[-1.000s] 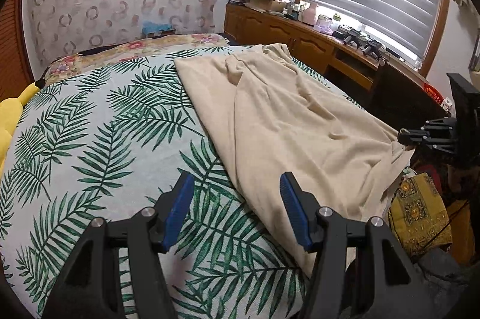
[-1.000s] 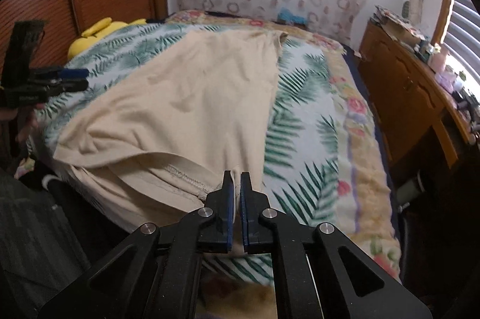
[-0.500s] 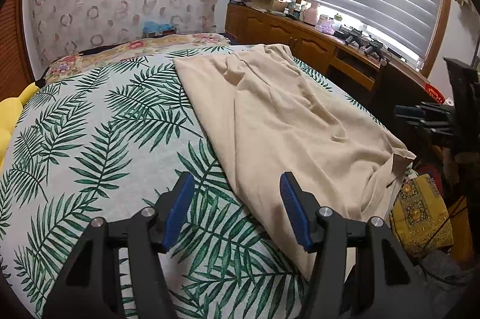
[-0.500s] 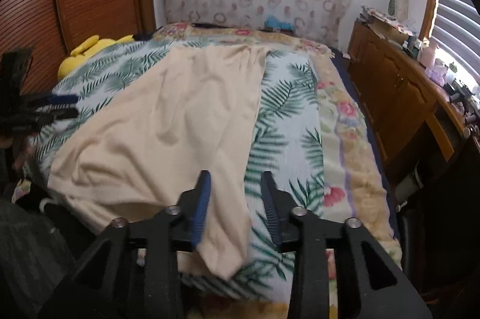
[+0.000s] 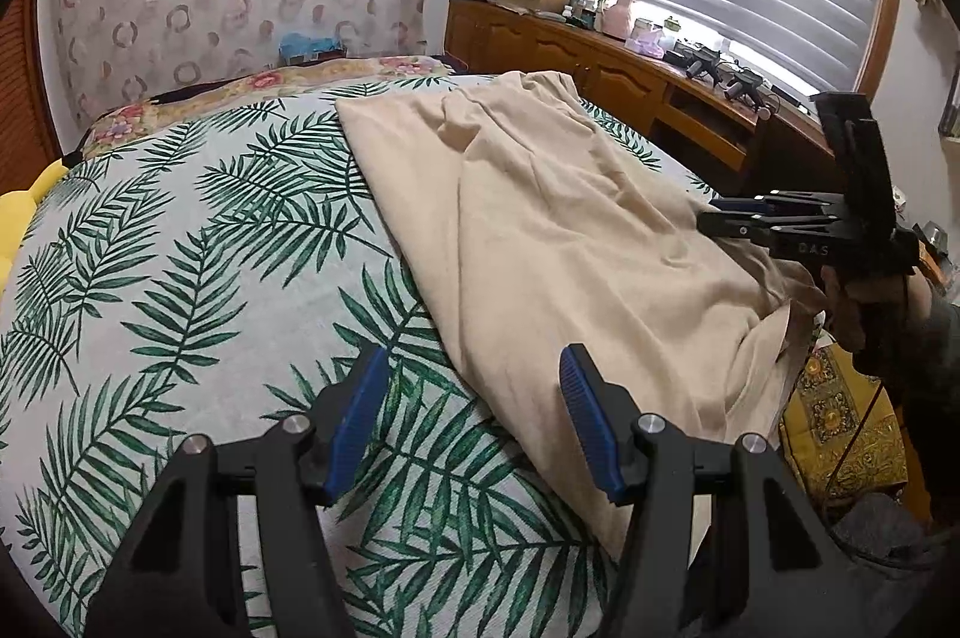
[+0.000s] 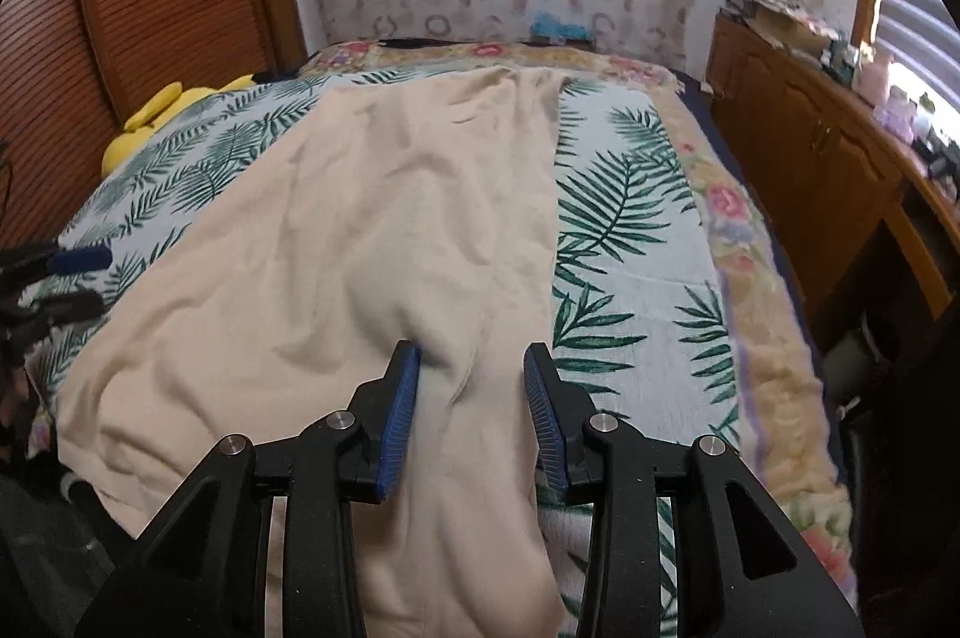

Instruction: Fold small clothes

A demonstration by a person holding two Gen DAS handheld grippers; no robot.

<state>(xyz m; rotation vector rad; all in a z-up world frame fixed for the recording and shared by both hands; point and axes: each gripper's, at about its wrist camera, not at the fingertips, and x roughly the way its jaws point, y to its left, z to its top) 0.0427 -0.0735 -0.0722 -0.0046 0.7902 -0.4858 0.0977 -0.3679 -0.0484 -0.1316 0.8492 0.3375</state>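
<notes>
Right gripper [image 6: 471, 407], jaws apart, is hanging over the beige garment's [image 6: 360, 230] near end; we are noting cloth running between the pads, unclamped. Its long axis is stretching toward upper centre across the bed [image 6: 630, 266]. Left gripper [image 5: 471, 413], also apart, is hovering beside the garment's left edge.

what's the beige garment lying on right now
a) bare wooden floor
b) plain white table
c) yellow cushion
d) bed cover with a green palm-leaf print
d: the beige garment is spread over the bed cover printed with green palm leaves, which shows on both sides of it.
</notes>
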